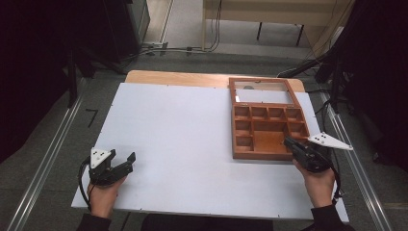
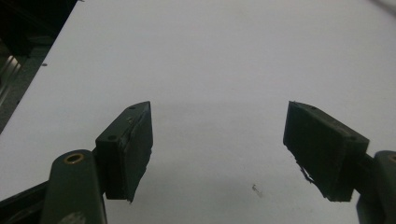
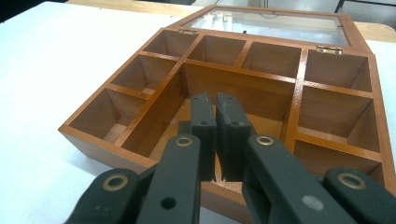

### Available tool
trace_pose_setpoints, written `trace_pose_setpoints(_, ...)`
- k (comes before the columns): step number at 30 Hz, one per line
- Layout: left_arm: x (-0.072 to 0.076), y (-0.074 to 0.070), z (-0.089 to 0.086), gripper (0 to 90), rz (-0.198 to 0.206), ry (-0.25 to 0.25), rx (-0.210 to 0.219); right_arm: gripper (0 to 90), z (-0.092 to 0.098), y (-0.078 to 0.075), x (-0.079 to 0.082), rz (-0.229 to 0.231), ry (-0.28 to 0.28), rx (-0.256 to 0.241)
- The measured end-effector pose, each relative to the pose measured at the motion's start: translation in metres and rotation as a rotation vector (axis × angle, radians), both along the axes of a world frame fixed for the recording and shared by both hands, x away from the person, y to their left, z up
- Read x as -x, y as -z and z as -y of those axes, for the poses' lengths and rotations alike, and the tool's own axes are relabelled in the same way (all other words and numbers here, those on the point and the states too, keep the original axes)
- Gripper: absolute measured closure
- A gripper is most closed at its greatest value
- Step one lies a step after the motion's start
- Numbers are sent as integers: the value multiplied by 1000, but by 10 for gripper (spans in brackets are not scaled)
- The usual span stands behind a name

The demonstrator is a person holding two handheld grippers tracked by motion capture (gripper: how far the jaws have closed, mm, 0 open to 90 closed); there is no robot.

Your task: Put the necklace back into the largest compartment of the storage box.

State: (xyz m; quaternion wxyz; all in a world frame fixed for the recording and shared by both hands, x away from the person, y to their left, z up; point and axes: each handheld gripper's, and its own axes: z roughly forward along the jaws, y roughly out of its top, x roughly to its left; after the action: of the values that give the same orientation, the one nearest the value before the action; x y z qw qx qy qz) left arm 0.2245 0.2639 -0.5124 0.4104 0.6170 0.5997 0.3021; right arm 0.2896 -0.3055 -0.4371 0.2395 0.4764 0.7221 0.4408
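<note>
Looks like a lab or some kind of test room, not anybody's home. You've got a white-topped table (image 1: pixel 183 144) standing on grey carpet, metal rails (image 1: pixel 45 163) running along the floor on both sides, and cables (image 1: pixel 192 48) snaking across the floor behind it. Black curtains (image 1: pixel 43 57) or panels close off the sides, and a plain wooden bench (image 1: pixel 269 17) stands at the back.

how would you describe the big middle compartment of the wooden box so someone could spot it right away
On the white table, look to its far right for the open wooden box with its glass lid folded back. Inside, small square cells line the back and both sides; the big compartment is the one wide, empty bay they surround.
</note>
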Motion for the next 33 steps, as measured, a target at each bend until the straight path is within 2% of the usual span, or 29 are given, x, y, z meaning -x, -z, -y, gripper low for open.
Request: trace_pose_setpoints(33, 0, 0, 0, 243, -1, 4, 2, 841, -12, 10, -28, -29, 6, 18)
